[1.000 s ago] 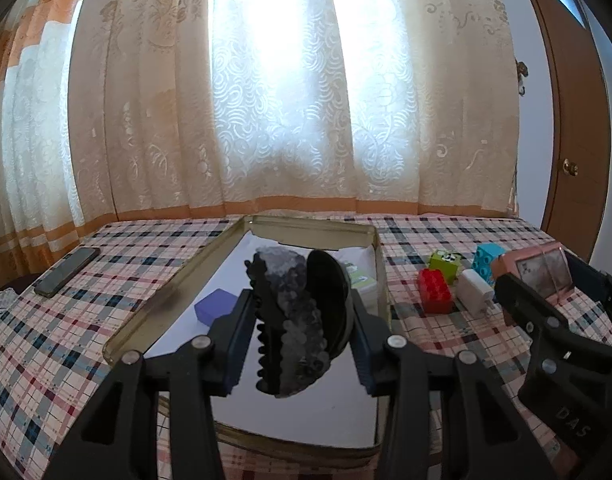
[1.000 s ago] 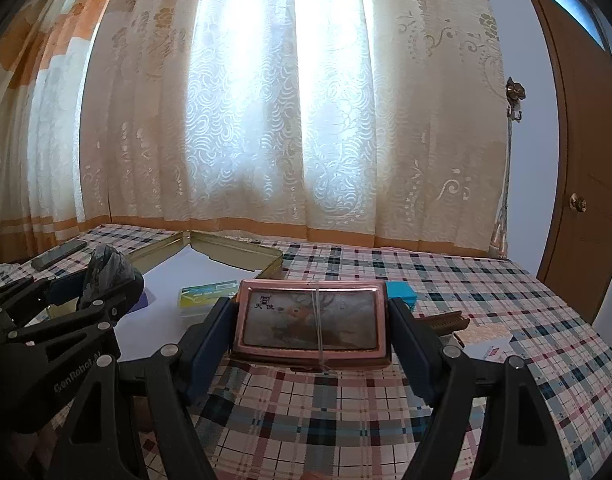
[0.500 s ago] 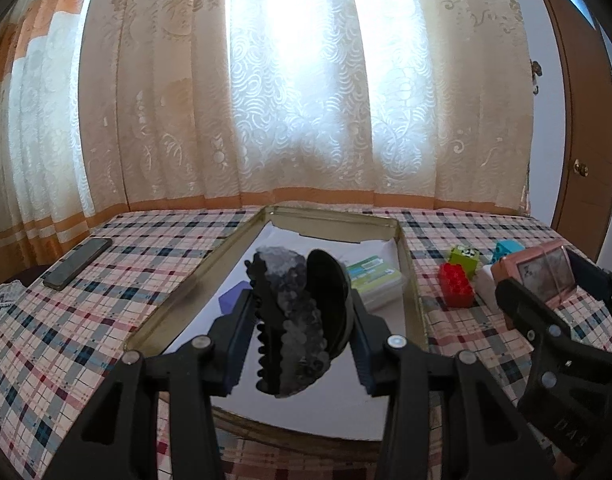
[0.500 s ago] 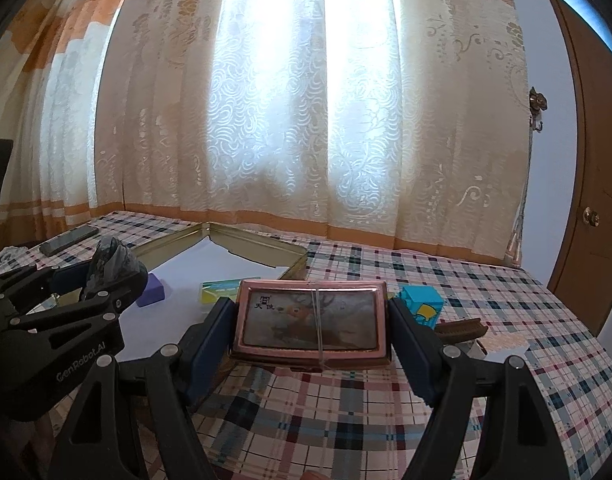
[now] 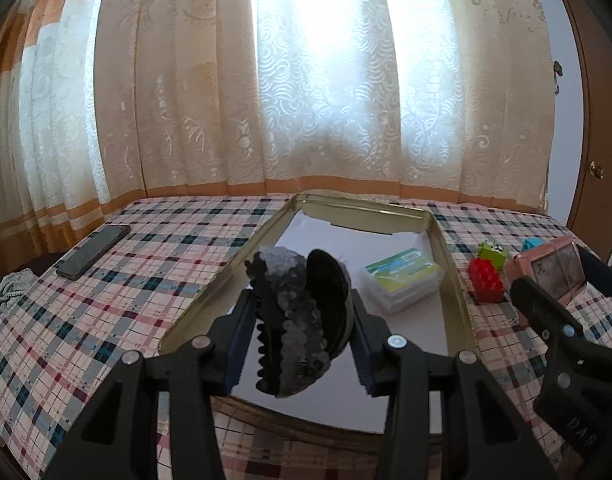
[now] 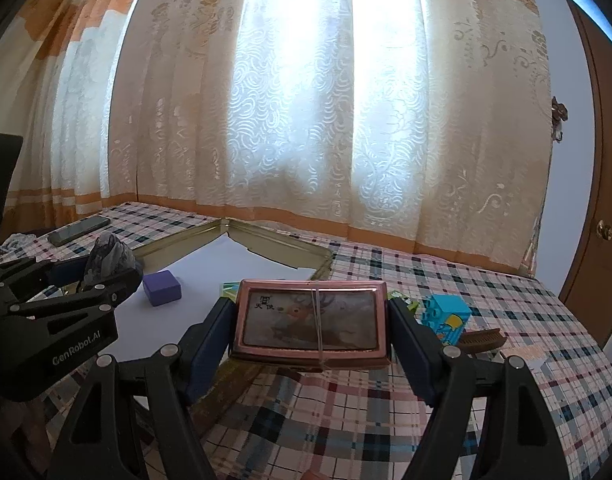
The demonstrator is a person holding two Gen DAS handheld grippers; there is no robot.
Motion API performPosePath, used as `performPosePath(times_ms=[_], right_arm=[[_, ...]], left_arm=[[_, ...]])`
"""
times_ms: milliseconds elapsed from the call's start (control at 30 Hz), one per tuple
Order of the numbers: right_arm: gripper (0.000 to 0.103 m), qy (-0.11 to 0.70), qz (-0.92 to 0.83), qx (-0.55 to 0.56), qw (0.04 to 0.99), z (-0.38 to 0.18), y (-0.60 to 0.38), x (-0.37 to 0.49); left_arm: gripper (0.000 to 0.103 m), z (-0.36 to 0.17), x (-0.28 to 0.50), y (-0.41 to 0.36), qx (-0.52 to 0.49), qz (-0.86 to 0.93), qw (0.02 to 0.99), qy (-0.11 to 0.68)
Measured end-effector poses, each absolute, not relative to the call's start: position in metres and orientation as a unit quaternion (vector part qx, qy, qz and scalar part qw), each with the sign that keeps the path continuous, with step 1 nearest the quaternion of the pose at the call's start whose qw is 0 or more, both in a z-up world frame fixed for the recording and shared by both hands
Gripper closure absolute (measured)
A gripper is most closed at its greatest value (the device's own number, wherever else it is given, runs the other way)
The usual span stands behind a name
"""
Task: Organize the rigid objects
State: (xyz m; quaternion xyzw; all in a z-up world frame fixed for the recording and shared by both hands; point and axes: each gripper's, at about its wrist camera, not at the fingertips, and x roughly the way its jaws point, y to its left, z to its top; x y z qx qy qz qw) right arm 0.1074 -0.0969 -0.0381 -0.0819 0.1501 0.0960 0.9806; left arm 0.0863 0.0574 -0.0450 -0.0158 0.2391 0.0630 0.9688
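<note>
Left gripper point(image 5: 302, 320) clamps a black hair claw point(image 5: 298, 320) above the tray point(image 5: 452, 276); right gripper point(image 6: 311, 320) grips a pink tin point(image 6: 311, 318) just beside that tray's right rim.

The pink case point(image 6: 311, 322) hides most of the card box point(image 6: 227, 289) behind it.

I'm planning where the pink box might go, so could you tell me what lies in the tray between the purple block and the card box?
Nothing: in the right wrist view, bare white tray floor separates the purple block from the card box.
</note>
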Motion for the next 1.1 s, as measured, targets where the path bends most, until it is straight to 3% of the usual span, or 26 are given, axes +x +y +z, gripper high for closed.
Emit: performPosePath(times_ms=[600, 1100], right_arm=[[0.025, 0.159, 0.124, -0.091, 0.975, -0.030, -0.079, 0.126], [0.025, 0.231, 0.176, -0.079, 0.954, -0.025, -0.057, 0.183]], left_arm=[[0.059, -0.044, 0.108, 0.074, 0.007, 0.069, 0.962, 0.265], [0.059, -0.042, 0.148, 0.078, 0.037, 0.056, 0.951, 0.302]])
